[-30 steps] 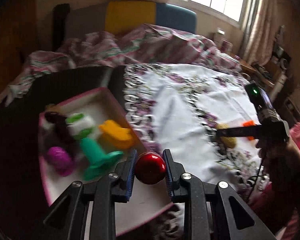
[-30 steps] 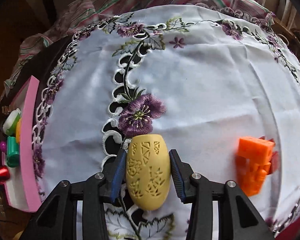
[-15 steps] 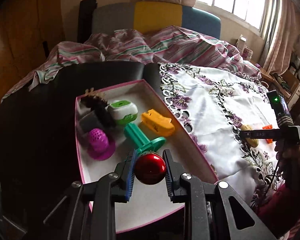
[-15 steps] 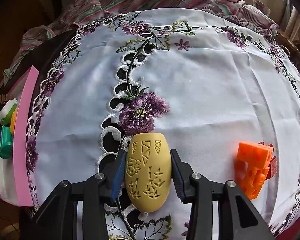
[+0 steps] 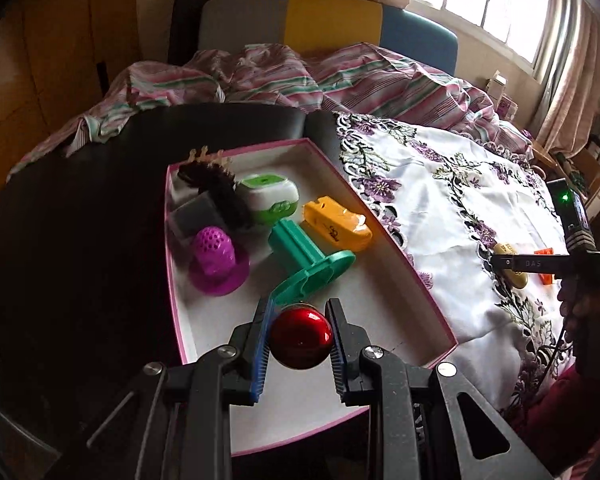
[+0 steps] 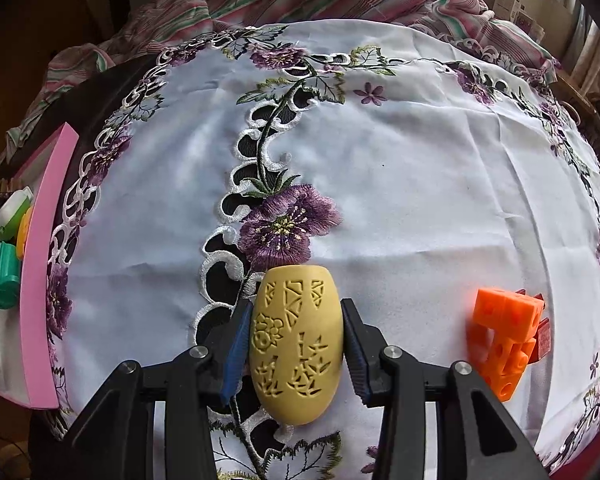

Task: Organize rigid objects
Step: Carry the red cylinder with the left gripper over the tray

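Observation:
My left gripper point(image 5: 300, 320) is shut on a shiny red ball point(image 5: 301, 338) and holds it over the near end of a pink-rimmed white box point(image 5: 412, 280). Inside the box lie a teal plastic piece point(image 5: 306, 258), an orange-yellow piece point(image 5: 336, 229), a purple studded cone point(image 5: 216, 258), a green-and-white case point(image 5: 270, 196) and a dark brush point(image 5: 220, 188). My right gripper point(image 6: 294, 328) is shut on a tan carved egg point(image 6: 296, 344) resting on the embroidered white cloth point(image 6: 400, 160). An orange block cluster point(image 6: 502, 340) lies to its right.
The box's pink wall point(image 6: 44, 264) stands at the cloth's left edge on a dark table point(image 5: 80, 200). Striped bedding point(image 5: 300, 76) and a chair back point(image 5: 332, 20) lie beyond. A person's hand point(image 5: 588, 308) holds the right gripper at the table's right side.
The left gripper has carried the red ball leftward, from the box's right wall to over its near floor. The right gripper has stayed on the egg.

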Motion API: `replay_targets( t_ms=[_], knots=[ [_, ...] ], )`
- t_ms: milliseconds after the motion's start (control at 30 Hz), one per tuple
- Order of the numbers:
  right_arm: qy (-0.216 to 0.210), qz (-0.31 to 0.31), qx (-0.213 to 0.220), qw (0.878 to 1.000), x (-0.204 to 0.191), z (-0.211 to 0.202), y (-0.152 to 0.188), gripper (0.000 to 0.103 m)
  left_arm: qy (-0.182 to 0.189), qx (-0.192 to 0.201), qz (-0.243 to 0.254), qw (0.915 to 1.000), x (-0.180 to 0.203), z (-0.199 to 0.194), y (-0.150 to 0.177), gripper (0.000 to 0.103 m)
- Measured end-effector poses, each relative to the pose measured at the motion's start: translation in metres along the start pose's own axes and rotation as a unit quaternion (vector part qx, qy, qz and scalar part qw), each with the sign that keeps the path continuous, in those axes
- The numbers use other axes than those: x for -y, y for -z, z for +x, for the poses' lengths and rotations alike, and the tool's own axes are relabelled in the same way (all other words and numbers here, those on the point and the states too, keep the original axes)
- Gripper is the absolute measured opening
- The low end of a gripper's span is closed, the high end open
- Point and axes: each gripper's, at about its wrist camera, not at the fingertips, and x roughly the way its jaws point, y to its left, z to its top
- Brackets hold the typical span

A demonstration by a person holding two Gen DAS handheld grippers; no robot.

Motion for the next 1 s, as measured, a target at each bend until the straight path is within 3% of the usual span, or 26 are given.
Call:
replay_targets(
  t_ms=[433,1000],
  knots=[
    [0.003,-0.004,0.001,1.000,-0.001,0.000,-0.001,0.044,0.013,-0.016,-0.069,0.9974,-0.049,-0.008,0.022,0.026],
    [0.007,-0.011,0.002,1.000,-0.002,0.000,-0.001,0.043,0.060,-0.047,-0.082,0.9937,-0.048,0.006,0.024,0.027]
  ],
)
